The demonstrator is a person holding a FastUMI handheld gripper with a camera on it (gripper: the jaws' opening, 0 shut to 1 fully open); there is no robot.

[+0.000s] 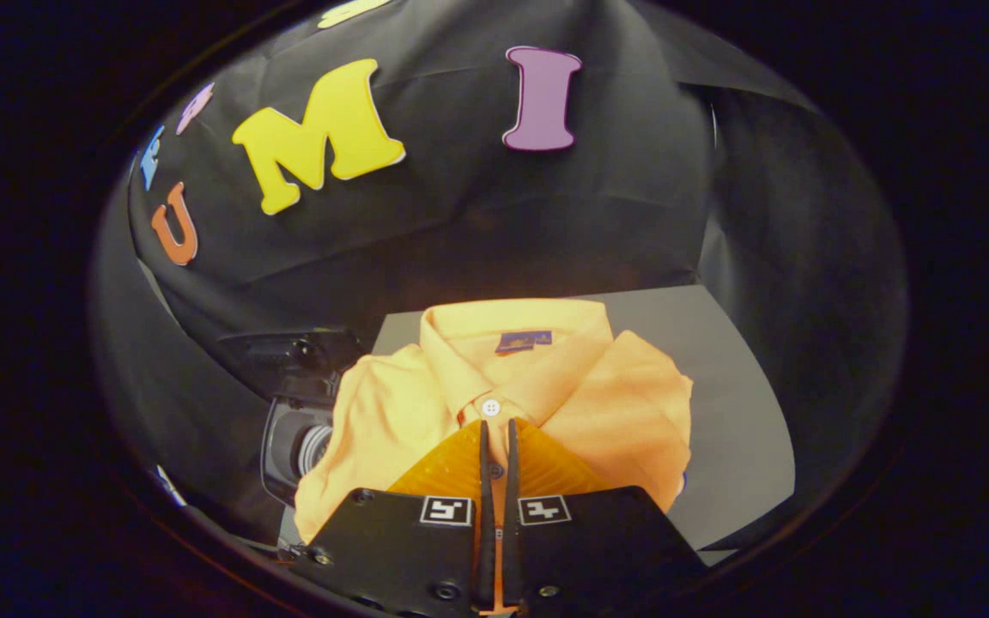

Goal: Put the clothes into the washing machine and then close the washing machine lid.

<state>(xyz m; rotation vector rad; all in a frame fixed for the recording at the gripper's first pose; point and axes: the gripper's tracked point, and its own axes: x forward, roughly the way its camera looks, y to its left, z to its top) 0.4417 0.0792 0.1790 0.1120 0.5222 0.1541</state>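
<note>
While pinched by gripper [499, 429], shirt [426, 403] hangs between fingers.

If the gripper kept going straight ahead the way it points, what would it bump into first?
The orange shirt. The gripper looks nearly shut, with a thin strip of the shirt's front between its fingers, so it likely touches the fabric already. Going on, it would push toward the collar button.

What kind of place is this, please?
Probably a staged recording booth, not a real laundry room: black cloth wall, a grey table, and a small washing machine beside the orange shirt, on which the gripper is shut.
</note>
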